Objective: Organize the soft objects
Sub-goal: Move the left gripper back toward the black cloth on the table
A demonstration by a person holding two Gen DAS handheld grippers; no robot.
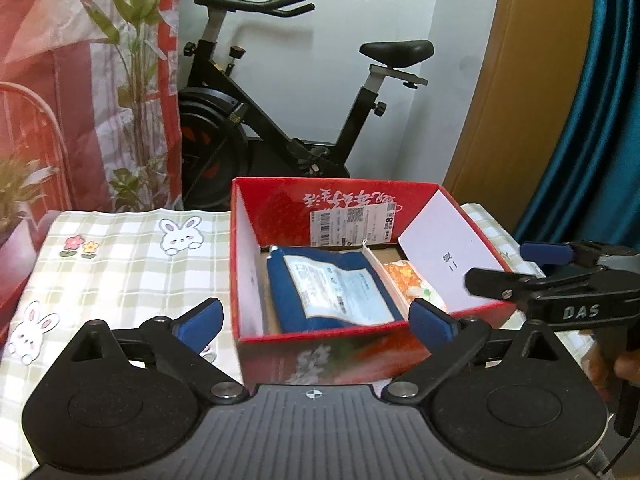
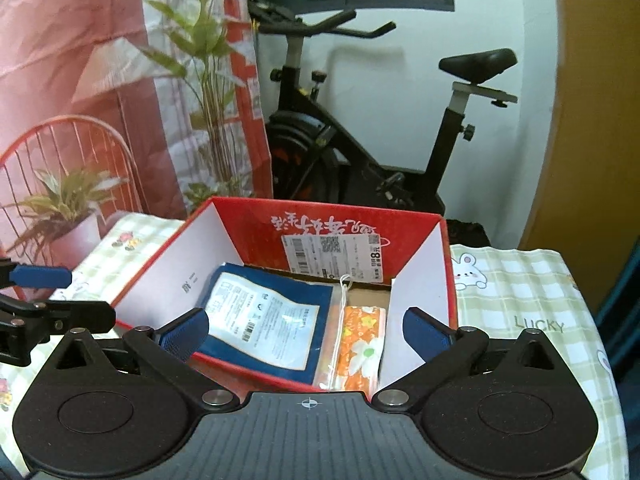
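Observation:
A red cardboard box (image 1: 320,206) (image 2: 320,224) stands open on the table. Inside it lie a blue soft pack with a white label (image 1: 336,288) (image 2: 264,316) and an orange flowered pack in a clear sleeve (image 1: 412,282) (image 2: 360,344) to its right. My left gripper (image 1: 316,320) is open and empty in front of the box. My right gripper (image 2: 306,332) is open and empty, above the box's near wall. The right gripper also shows in the left wrist view (image 1: 532,268), at the box's right side. The left gripper shows in the right wrist view (image 2: 48,292), left of the box.
The table carries a green checked cloth with rabbit prints (image 1: 120,264) (image 2: 520,300). A black exercise bike (image 1: 280,120) (image 2: 360,152) stands behind the table. A red printed backdrop with plants (image 1: 80,80) (image 2: 100,100) hangs at the left. A wooden door (image 1: 520,80) is at the right.

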